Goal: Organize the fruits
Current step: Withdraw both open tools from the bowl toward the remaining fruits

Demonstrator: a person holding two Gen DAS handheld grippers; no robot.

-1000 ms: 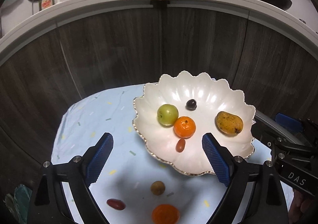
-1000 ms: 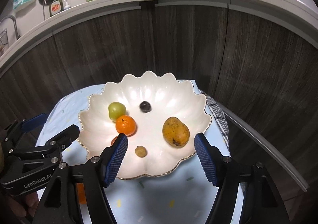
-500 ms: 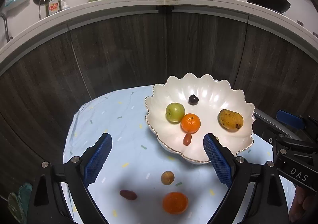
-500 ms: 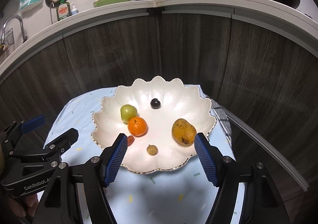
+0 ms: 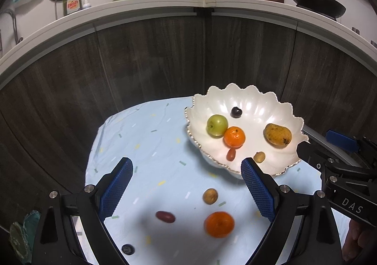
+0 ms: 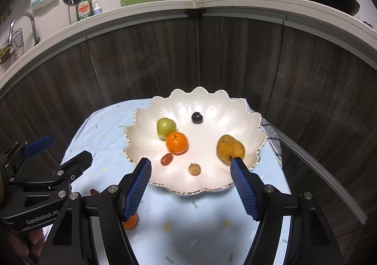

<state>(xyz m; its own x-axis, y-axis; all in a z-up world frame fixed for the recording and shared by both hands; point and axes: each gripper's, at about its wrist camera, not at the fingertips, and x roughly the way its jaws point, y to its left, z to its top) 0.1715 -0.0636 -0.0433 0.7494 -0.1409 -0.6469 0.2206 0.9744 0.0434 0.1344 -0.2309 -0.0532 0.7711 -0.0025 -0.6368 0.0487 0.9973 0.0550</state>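
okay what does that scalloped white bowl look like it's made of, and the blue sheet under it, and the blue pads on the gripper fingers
Scalloped white bowl: probably glazed ceramic or porcelain, given its pearly gloss, bright highlights and thin metallic-looking rim; glossy plastic is possible.
Blue sheet: looks like thin matte cloth, judging by soft wrinkles and printed confetti marks.
Blue pads: likely rubber or soft plastic, with a fine cross-hatched grip texture and no shine.

Dim room, lit from above. Glare sheens the white bowl (image 5: 245,105); a soft dark shadow pools on the near cloth (image 6: 188,236). Fisheye bends the counter edge (image 5: 165,9); corners vignette black.
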